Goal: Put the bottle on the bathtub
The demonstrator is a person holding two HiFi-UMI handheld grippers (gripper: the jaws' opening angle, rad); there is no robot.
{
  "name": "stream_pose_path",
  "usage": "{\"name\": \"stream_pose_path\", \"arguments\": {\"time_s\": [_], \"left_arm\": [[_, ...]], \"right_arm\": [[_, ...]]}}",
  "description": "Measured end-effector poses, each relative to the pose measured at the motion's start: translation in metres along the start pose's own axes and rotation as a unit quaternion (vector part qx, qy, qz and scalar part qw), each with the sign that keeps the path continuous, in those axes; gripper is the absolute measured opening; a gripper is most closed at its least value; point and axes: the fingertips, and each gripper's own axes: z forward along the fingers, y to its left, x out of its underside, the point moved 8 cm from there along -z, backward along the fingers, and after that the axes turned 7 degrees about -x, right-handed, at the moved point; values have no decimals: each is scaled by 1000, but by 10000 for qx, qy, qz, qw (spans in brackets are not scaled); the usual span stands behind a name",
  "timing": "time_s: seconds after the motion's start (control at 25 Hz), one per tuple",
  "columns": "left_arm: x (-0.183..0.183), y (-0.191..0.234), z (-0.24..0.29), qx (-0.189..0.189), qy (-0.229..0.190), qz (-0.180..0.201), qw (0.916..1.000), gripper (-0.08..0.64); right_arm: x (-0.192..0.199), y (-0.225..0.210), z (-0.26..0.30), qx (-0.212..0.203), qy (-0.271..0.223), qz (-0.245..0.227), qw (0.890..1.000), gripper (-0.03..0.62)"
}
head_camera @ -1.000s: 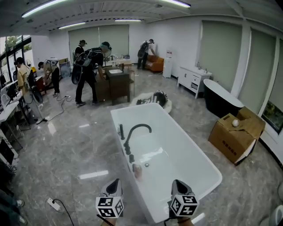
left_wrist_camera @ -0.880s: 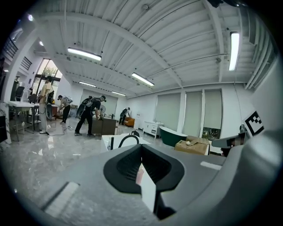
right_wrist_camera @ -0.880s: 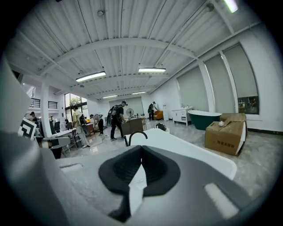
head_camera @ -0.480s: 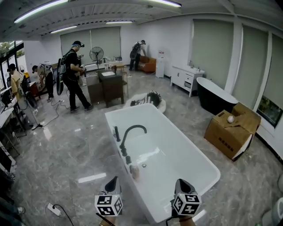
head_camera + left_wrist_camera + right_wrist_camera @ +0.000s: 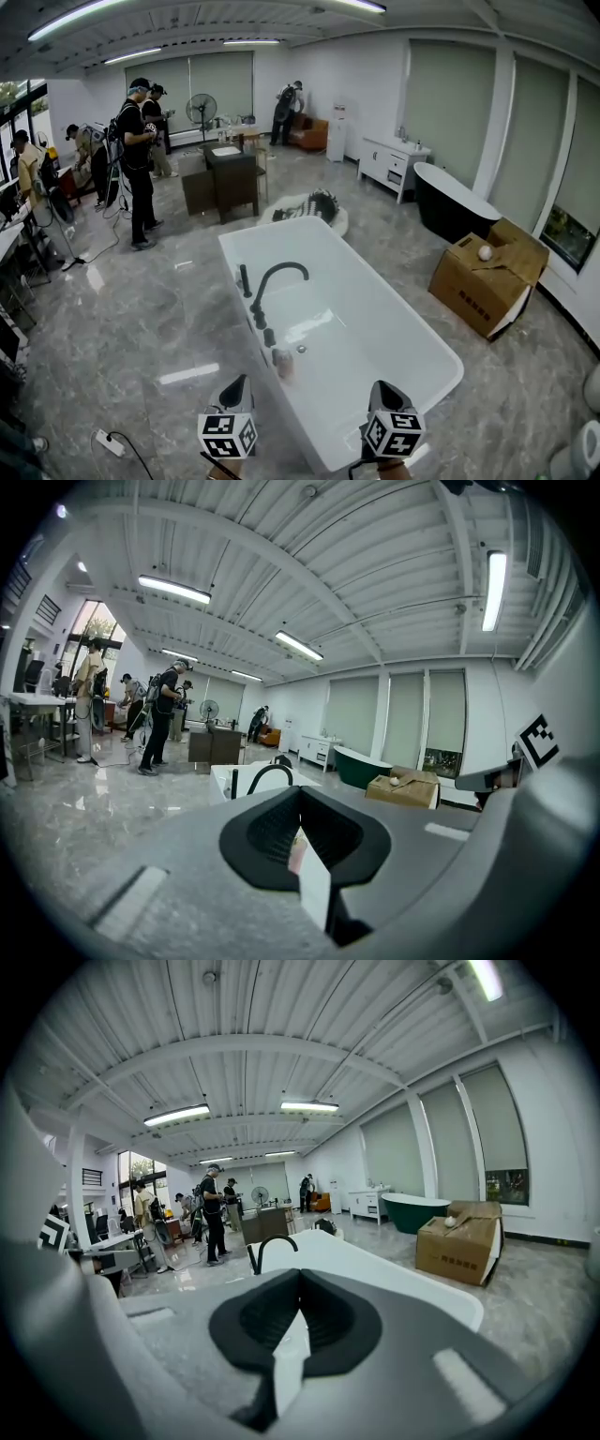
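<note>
A white bathtub (image 5: pixel 375 319) fills the middle of the head view, with a black curved faucet (image 5: pixel 267 286) on its left rim. A small pinkish bottle (image 5: pixel 283 362) stands on that rim just in front of the faucet's base. My left gripper (image 5: pixel 238 383) and right gripper (image 5: pixel 382 387) hang side by side at the near end of the tub, short of the bottle and both shut with nothing in them. In the left gripper view the left gripper (image 5: pixel 300 792) points at the tub, and a pink sliver of the bottle (image 5: pixel 296 851) shows past the jaws. The right gripper (image 5: pixel 300 1275) faces the faucet (image 5: pixel 265 1250).
A cardboard box (image 5: pixel 487 277) with a white ball on it stands right of the tub, and a black tub (image 5: pixel 455 206) behind it. A dark cabinet (image 5: pixel 225 183) and several people (image 5: pixel 136 159) are at the back left. A power strip (image 5: pixel 108 442) lies on the floor near left.
Both grippers stay where they were, shut. The person in dark clothes has walked left, away from the dark cabinet. The head view has drifted slightly.
</note>
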Motion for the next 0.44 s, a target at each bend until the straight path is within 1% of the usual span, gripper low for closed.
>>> {"name": "stream_pose_path", "arguments": {"time_s": [0.44], "left_arm": [[3, 3, 1, -5, 12, 13, 10000, 9]], "right_arm": [[4, -9, -1, 118, 74, 50, 9999, 3]]}}
